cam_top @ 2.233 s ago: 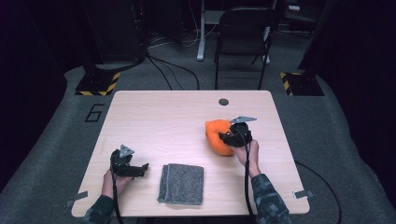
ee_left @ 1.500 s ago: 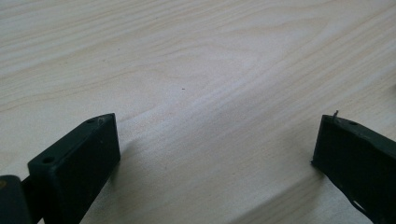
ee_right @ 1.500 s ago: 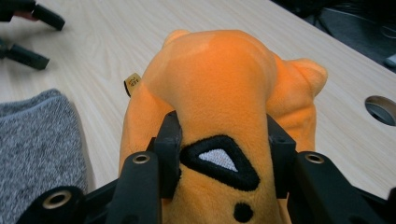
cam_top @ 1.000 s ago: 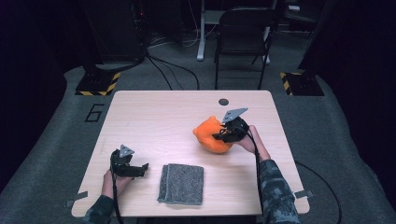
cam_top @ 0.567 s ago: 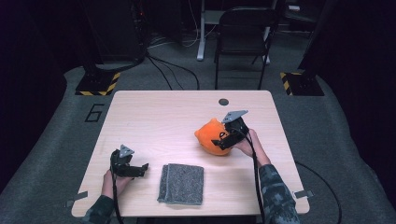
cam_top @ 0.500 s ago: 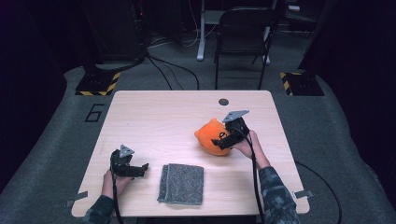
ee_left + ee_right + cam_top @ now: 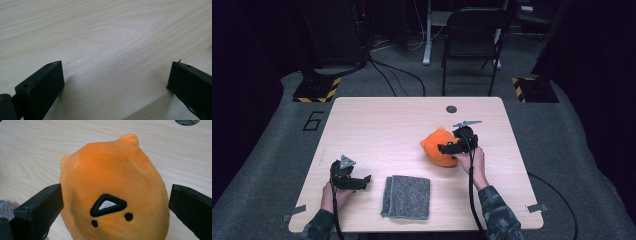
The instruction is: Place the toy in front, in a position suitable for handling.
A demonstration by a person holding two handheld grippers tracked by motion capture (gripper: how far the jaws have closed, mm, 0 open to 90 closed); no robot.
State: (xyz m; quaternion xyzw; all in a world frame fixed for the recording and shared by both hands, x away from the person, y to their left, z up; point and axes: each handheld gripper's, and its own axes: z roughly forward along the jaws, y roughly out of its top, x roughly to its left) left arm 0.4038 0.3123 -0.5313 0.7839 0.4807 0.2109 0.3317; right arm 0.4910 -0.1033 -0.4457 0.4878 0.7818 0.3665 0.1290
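The right tool [image 7: 115,202] has just opened its jaws wide, with the orange plush toy [image 7: 110,190] sitting loose between them on the counter [image 7: 387,130]. The left tool [image 7: 112,85] rests open, holding nothing. The grey cloth [image 7: 407,196] looks untouched.

right claw [image 7: 447,148]: jaws just opened | orange plush [image 7: 437,146]: released, shifted left

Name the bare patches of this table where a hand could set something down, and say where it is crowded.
The table's far left half is bare wood, from the far edge down to the left gripper. A smaller patch lies between the grey cloth and the orange plush toy. It is crowded at the right, where the right gripper's open jaws flank the toy.
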